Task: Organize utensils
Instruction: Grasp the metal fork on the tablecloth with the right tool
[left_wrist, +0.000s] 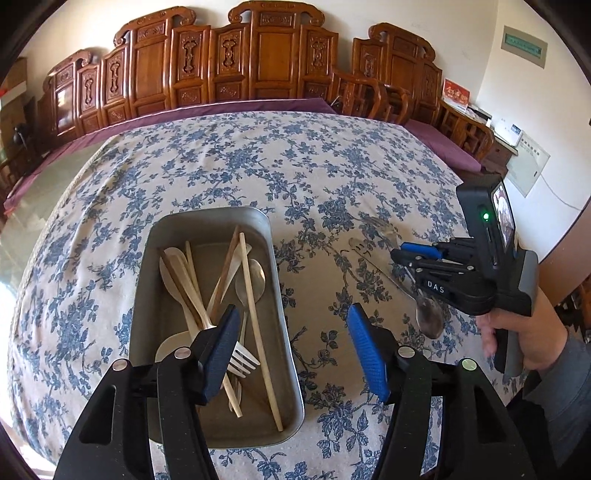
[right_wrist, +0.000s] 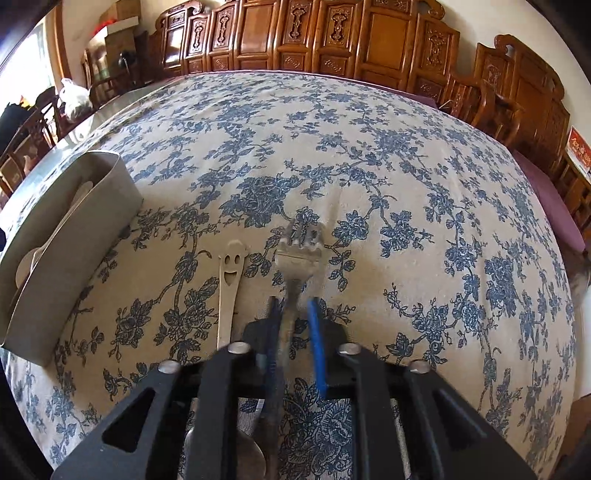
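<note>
- Legible writing: white letters "DAS" on the black body of my right gripper (left_wrist: 402, 254); the red wall sign behind is too small to read.
- My left gripper (left_wrist: 291, 354) hangs over the near end of the grey rectangular metal tray (left_wrist: 147, 258); its blue ribbed jaws are spread, nothing between them.
- The tray holds pale wooden chopsticks (left_wrist: 258, 325), wooden spoons, a metal spoon and a white fork (left_wrist: 242, 360).
- My right jaws are nearly closed around the handle of a silver metal fork (right_wrist: 299, 251) lying on the bench; whether the pads press it, I cannot tell.
- Beside it lies a cream handle with a cut-out smiling face (right_wrist: 231, 266).
- The bench wears a beige cloth with blue floral print (left_wrist: 258, 158).
</note>
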